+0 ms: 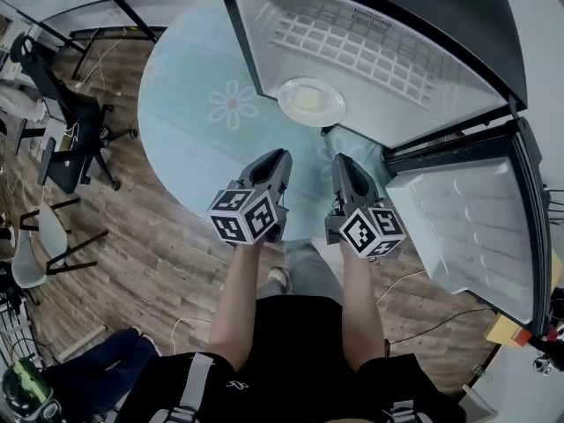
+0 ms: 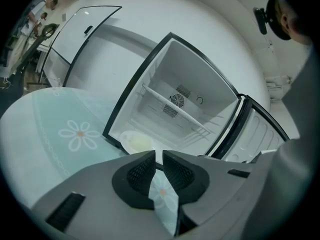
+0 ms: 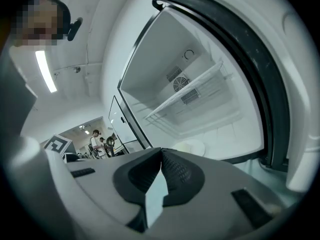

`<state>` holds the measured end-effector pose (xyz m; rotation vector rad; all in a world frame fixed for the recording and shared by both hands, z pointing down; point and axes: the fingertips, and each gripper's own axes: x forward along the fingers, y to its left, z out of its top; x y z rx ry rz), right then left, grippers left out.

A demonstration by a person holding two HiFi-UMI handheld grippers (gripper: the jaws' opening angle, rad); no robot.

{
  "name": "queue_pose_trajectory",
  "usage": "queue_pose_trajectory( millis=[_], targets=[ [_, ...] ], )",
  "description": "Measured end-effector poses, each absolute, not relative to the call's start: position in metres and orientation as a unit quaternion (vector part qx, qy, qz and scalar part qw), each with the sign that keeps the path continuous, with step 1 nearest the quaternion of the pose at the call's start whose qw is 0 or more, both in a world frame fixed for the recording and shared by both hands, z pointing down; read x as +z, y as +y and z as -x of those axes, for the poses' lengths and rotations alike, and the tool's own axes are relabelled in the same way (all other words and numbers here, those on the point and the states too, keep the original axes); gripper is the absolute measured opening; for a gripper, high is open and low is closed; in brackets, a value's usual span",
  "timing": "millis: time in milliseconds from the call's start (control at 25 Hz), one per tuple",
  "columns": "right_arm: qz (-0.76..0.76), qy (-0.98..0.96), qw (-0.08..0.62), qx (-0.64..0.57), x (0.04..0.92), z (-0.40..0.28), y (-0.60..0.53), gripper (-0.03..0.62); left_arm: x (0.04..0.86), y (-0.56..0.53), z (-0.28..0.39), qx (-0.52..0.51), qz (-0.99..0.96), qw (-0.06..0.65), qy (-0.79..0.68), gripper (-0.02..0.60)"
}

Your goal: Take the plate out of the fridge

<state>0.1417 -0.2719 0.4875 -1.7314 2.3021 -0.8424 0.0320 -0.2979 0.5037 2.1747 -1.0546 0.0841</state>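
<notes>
Two hand-held grippers face an open fridge (image 1: pixel 379 51) that stands on a round table (image 1: pixel 189 139) covered with a pale, daisy-printed cloth. The fridge door (image 1: pixel 467 218) is swung aside on our right.

**Grippers.** The left hand-held gripper (image 1: pixel 280 159) has its jaws slightly apart, with only a narrow slit between the pads and nothing in it. The right hand-held gripper (image 1: pixel 340 162) has its jaws together and is likewise empty. Both sit just short of the fridge opening, above the cloth.

**Plate.** The plate (image 1: pixel 311 101) lies flat on the fridge floor at the very front lip, below the wire shelf (image 2: pixel 172 109). It is near both grippers but touches neither.

**Step in hand.** We judge this to be the approach; the grasp has not begun. The next move calls for wider jaws on at least one gripper, since neither gap would admit the rim as it stands. One pad should then go under the near rim and the other over it, and the plate should be drawn out level towards us.

**Orientation.** The plate is round, so we can assign it no long axis in its own plane. Its face points up, its short axis is upright, and its near edge is turned towards the grippers.
</notes>
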Motion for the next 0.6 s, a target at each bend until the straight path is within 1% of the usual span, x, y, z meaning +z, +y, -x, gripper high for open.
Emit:
queue_pose_trajectory(
  millis=[240, 320, 600],
  targets=[
    [0.559, 0.766, 0.081, -0.308, 0.5, -0.154, -0.303, 0.003, 0.518, -0.327, -0.04, 0.045, -0.825, 0.371, -0.425, 0.054],
    [0.55, 0.768, 0.082, -0.318, 0.505, -0.153, -0.309, 0.054, 0.522, -0.334, -0.043, 0.047, -0.822, 0.372, -0.429, 0.054],
    [0.551, 0.756, 0.075, -0.346, 0.527, -0.158, -0.321, 0.054, 0.545, -0.349, -0.053, 0.069, -0.81, 0.389, -0.434, 0.056]
  ],
)
